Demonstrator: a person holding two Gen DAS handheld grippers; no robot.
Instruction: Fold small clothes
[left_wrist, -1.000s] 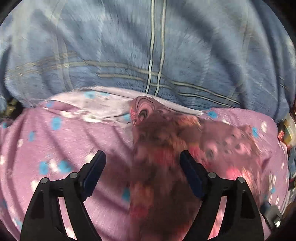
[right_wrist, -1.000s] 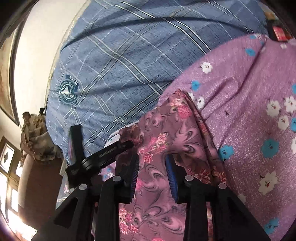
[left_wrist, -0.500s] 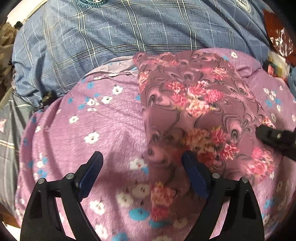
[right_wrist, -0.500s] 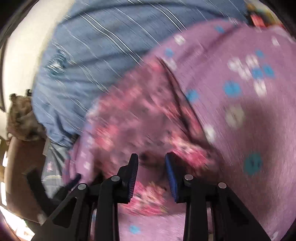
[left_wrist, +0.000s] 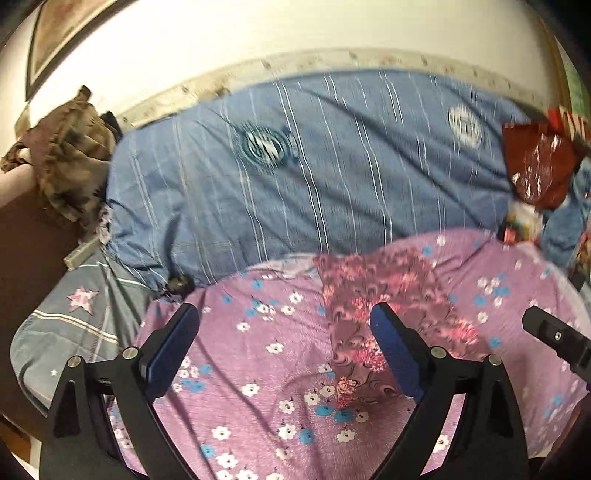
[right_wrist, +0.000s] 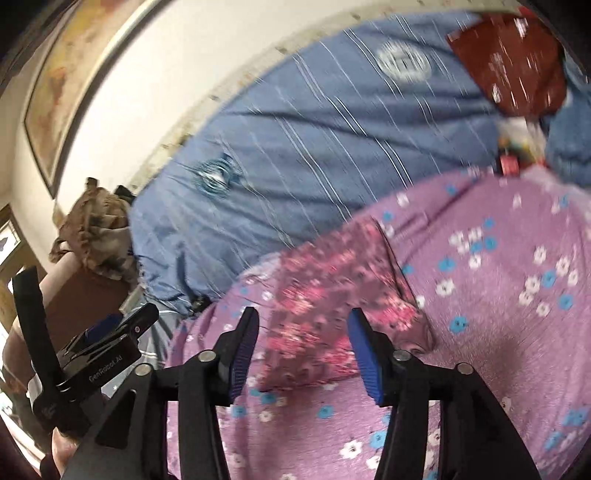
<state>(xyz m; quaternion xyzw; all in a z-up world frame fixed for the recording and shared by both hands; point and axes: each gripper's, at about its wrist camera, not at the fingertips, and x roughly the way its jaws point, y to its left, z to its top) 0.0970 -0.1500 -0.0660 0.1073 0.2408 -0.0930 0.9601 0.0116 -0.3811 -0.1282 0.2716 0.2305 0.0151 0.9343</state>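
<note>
compared with a second ago both my tools sit farther back from the cloth: then the floral garment (left_wrist: 384, 310) filled the views close up, now i see the wall and a picture frame (left_wrist: 55, 40) beyond the bed. the left tool (left_wrist: 284, 343) has just been opening and now stands wide, with nothing pressed between its pads; the garment's edge only shows behind the right pad. the right tool (right_wrist: 301, 347), which a second ago was pinched on the garment, has just been opening too, and its pads now stand apart, clear of the cloth.

around it: a blue striped blanket (left_wrist: 314, 166) with round emblems lies bunched behind the purple flowered sheet (left_wrist: 258, 387). a dark red shiny packet (left_wrist: 539, 166) sits at the far right with some small clutter below it, too blurred to name. a brown crumpled cloth (left_wrist: 62, 162) rests at the far left on something brown. a grey striped cloth with a star (left_wrist: 81, 306) lies at the left edge. in the right wrist view the left tool shows at lower left. nothing stands between the tools and the garment.

the garment lies on the purple sheet, near its far edge by the blanket, folded into a long narrow strip. it is maroon with pink flowers and swirls, fairly flat, edges blurred.
</note>
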